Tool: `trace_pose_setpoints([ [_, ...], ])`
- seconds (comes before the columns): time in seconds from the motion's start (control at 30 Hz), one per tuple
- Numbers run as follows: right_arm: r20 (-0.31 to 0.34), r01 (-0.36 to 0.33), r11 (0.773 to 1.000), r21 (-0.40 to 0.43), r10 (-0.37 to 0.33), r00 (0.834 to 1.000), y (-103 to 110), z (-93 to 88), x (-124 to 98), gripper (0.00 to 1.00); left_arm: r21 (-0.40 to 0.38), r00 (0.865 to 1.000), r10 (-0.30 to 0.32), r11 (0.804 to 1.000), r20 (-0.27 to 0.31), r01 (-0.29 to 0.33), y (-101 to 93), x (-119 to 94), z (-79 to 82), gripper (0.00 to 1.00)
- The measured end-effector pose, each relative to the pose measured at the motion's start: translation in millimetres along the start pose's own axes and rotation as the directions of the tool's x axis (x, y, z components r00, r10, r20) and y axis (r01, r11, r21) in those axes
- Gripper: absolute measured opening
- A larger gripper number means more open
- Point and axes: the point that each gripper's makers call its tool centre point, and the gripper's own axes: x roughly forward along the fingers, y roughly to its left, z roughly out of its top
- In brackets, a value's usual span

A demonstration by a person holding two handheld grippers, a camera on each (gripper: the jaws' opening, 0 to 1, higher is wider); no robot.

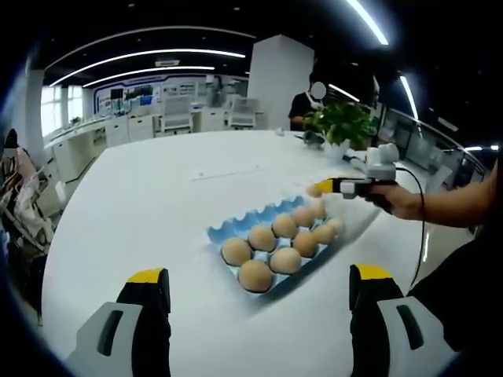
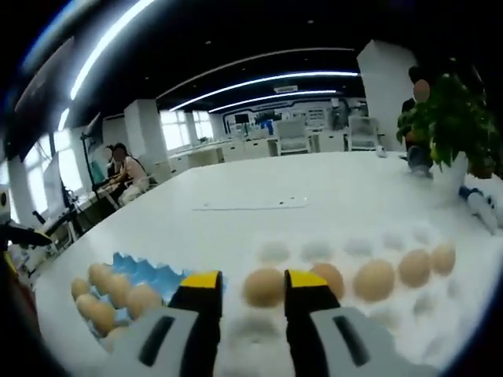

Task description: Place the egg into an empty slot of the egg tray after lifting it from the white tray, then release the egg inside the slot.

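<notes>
Low in the right gripper view, the right gripper (image 2: pixel 251 294) stands with its jaws narrowly parted around an egg (image 2: pixel 264 287) resting on the white tray (image 2: pixel 409 330), while the blue egg tray (image 2: pixel 145 275) waits lower left, beside the wide-spread left gripper (image 1: pixel 259 287).

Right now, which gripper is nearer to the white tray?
Right. The right gripper has its jaws over the white tray, either side of an egg. The left gripper hangs open before the blue egg tray.
</notes>
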Motion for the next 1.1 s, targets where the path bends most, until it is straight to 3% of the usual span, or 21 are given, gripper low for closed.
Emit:
trace_pose_setpoints([
  [0.17,-0.045,0.032,0.996,-0.085,-0.036,0.998,-9,-7.2,10,0.33,-0.005,1.0,0.005,1.0,0.001,-0.005,1.0,-1,-0.5,0.95],
  [0.2,-0.063,0.03,0.99,-0.137,-0.039,0.997,-7,-10.6,12,0.31,-0.007,1.0,0.005,1.0,0.0,-0.005,1.1,-1,-0.9,0.95],
  [0.27,-0.15,-0.001,0.974,-0.228,-0.034,0.988,-4,-28.3,15,0.29,-0.007,1.0,0.006,1.0,-0.001,-0.006,1.2,-1,-1.6,0.95],
  [0.3,-0.062,0.017,0.973,-0.232,-0.032,0.998,-4,-13.2,18,0.29,-0.008,1.0,0.007,1.0,-0.003,-0.007,1.4,-1,-1.9,0.95],
  [0.33,-0.092,0.017,0.979,-0.202,-0.036,0.995,-5,-17.0,18,0.29,-0.008,1.0,0.007,1.0,-0.004,-0.007,1.5,-1,-2.0,0.95],
  [0.6,-0.116,-0.012,0.982,-0.189,-0.01,0.993,-10,-15.9,17,0.26,-0.002,1.0,-0.009,1.0,-0.001,0.009,-2.5,4,0.9,0.95],
  [0.73,-0.092,-0.027,0.99,-0.139,0.015,0.996,-10,-14.3,16,0.25,0.004,1.0,-0.009,1.0,0.003,0.009,-2.9,3,3.6,0.95],
  [0.77,-0.076,-0.02,0.997,-0.068,0.015,0.997,-10,-12.0,15,0.25,0.002,1.0,-0.007,1.0,0.006,0.007,-1.9,2,4.3,0.95],
  [0.83,-0.054,-0.011,1.0,-0.028,0.009,0.999,-12,-4.7,11,0.25,0.0,1.0,-0.002,1.0,0.006,0.002,0.5,1,4.3,0.95],
  [0.9,-0.039,0.0,0.998,-0.062,-0.002,0.999,-14,2.3,8,0.25,-0.002,1.0,0.001,1.0,0.005,-0.001,2.4,2,3.9,0.95],
  [1.1,-0.002,-0.019,0.998,-0.055,0.019,1.0,-7,15.4,-2,0.25,0.003,1.0,-0.009,1.0,0.005,0.009,1.1,4,4.4,0.95],
])
